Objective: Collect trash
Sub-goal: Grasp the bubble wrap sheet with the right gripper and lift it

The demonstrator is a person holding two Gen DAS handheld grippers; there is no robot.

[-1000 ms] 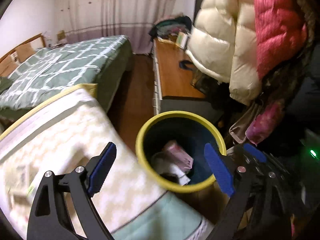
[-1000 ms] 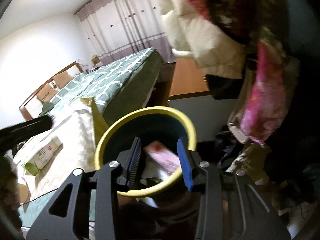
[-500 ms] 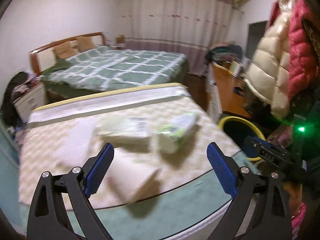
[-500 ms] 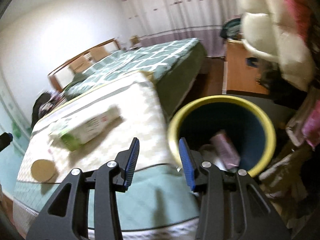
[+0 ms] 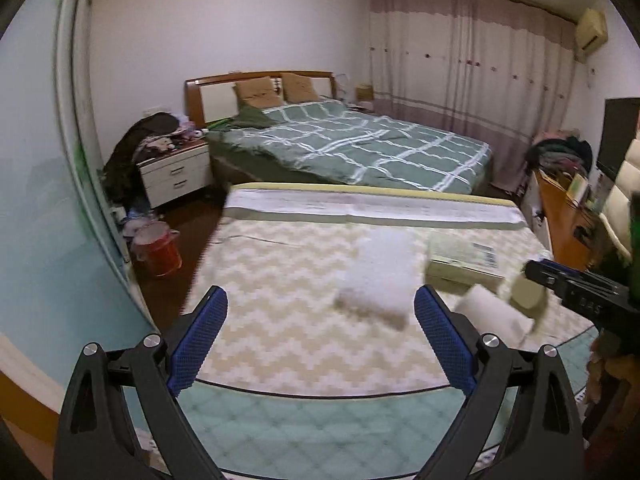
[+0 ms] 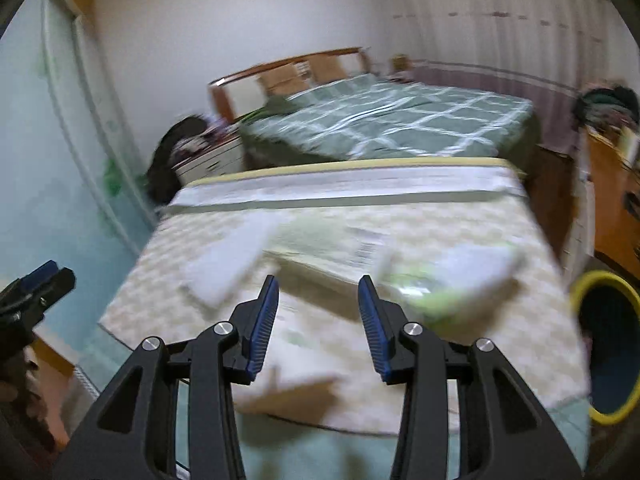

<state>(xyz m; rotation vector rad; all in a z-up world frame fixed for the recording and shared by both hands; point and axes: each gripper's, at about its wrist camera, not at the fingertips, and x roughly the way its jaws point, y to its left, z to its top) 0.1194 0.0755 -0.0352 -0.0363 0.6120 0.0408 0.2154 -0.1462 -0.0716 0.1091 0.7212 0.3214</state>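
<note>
Trash lies on a cream zigzag mattress point(image 5: 288, 320). In the left wrist view I see a blurred white packet point(image 5: 380, 276), a flat pale box point(image 5: 464, 258) and a paper cup on its side point(image 5: 490, 316). My left gripper point(image 5: 320, 334) hangs wide open above the mattress's near part, nothing between its pads. The right wrist view is blurred: the white packet point(image 6: 228, 264), the box point(image 6: 332, 252), a green-white wipes pack point(image 6: 452, 276), a brown cup point(image 6: 296, 392). My right gripper point(image 6: 318, 320) stands partly open and empty over them. The yellow-rimmed bin point(image 6: 582, 296) sits right of the mattress.
Behind the mattress stands a bed with a green checked cover point(image 5: 352, 148). A white nightstand point(image 5: 176, 176) and a red bucket point(image 5: 158, 254) are on the floor at left. A wooden desk point(image 6: 616, 216) runs along the right. My other gripper's tip point(image 5: 580, 300) shows at the right edge.
Both grippers have swung left, away from the bin and over the mattress. The bin has left the left wrist view and slid to the right edge of the right one.
</note>
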